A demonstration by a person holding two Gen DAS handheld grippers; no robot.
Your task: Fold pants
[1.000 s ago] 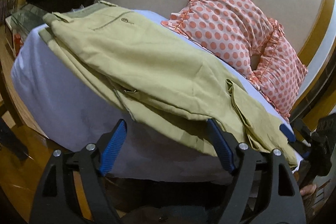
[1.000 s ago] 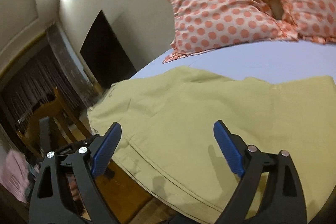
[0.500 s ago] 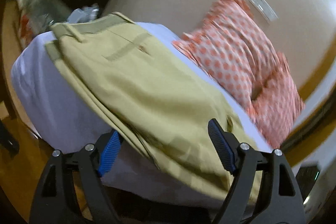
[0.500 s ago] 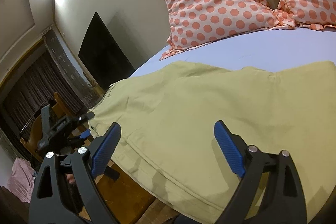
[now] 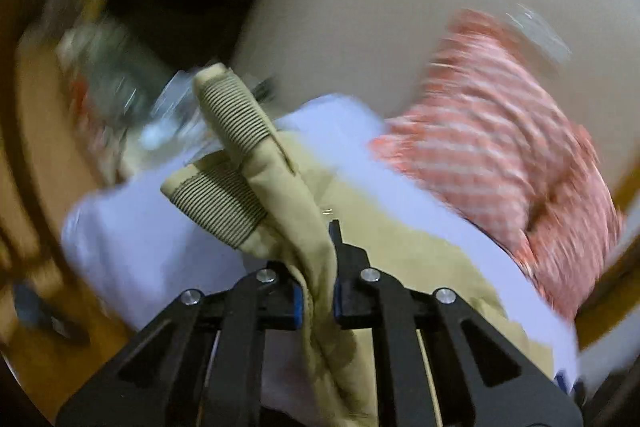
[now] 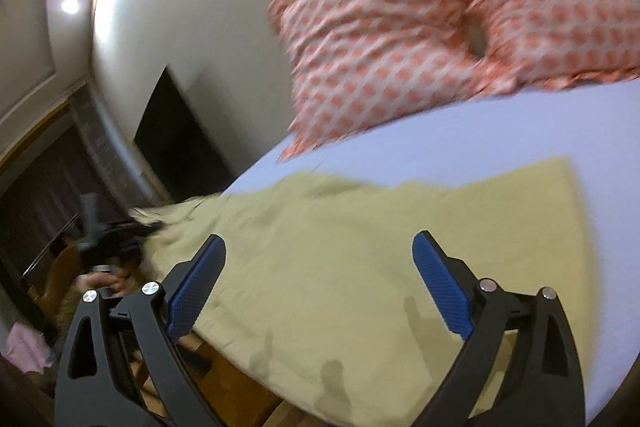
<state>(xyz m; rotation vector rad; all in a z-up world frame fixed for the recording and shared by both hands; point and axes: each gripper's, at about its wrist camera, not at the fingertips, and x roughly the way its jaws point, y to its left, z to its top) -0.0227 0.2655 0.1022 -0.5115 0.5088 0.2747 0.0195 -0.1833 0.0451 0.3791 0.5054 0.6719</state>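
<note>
Khaki pants (image 6: 380, 259) lie spread on the bed with the lavender sheet (image 6: 460, 143). My left gripper (image 5: 316, 301) is shut on the waist end of the pants (image 5: 280, 195), whose ribbed waistband (image 5: 236, 115) stands bunched up in front of the fingers. My right gripper (image 6: 316, 283) is open and empty, hovering over the pants near the bed's front edge. The left gripper also shows in the right wrist view (image 6: 112, 235) at the far left end of the pants.
Two orange polka-dot pillows (image 6: 440, 23) lean against the wall at the head of the bed. A dark panel (image 6: 176, 143) stands beside the bed. Wooden floor (image 5: 36, 155) and cluttered furniture (image 5: 116, 79) lie past the bed's left end.
My left gripper moved to the waist end of the pants and closed on it, bunching the waistband up. My right gripper stayed open and shifted slightly over the pants.
</note>
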